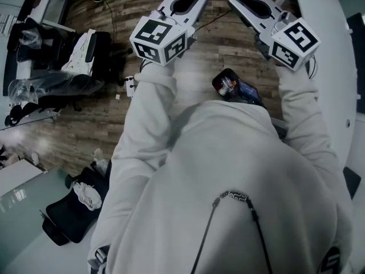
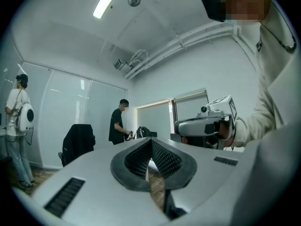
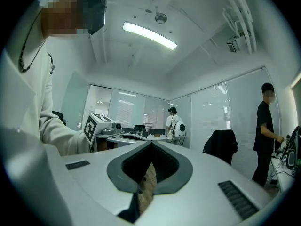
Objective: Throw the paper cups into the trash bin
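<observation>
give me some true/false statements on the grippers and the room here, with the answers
1. The left gripper and the right gripper both have their jaws together. True.
2. A paper cup sits between the right gripper's jaws. False: nothing is between them, and no cup shows in any view.
3. The floor is wood plank. True.
4. The person holding the grippers wears a black top. False: the hooded top is white.
5. A person in black stands in the room, seen in the left gripper view. True.
</observation>
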Motion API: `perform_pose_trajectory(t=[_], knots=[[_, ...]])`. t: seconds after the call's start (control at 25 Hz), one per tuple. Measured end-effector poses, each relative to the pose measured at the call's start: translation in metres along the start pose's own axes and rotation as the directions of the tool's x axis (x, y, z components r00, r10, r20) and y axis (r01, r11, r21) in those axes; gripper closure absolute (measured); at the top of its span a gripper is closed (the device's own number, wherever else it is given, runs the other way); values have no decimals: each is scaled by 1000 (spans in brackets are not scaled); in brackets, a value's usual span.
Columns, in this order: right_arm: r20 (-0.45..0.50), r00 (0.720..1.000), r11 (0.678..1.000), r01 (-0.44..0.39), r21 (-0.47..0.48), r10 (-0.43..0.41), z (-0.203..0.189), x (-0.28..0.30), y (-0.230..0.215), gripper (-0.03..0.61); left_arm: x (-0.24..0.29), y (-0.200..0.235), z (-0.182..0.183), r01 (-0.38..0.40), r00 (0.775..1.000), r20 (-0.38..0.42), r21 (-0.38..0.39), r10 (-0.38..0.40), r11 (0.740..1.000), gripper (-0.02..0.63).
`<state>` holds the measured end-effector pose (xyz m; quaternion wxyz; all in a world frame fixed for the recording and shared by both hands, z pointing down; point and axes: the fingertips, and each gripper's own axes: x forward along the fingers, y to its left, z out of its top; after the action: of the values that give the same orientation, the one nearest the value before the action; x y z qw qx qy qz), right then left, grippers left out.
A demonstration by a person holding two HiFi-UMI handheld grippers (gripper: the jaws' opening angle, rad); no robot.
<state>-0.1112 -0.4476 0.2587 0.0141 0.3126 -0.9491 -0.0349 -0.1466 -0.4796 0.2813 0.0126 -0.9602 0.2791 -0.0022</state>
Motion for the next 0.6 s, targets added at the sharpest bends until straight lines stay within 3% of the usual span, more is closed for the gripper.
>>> perform_pose_trajectory(t=[0.6], knots=[[-12,1000,1000,-4,-14,4,-1,8,-6,561,2,9,4,-2,1000,13,4,2,1000,617]])
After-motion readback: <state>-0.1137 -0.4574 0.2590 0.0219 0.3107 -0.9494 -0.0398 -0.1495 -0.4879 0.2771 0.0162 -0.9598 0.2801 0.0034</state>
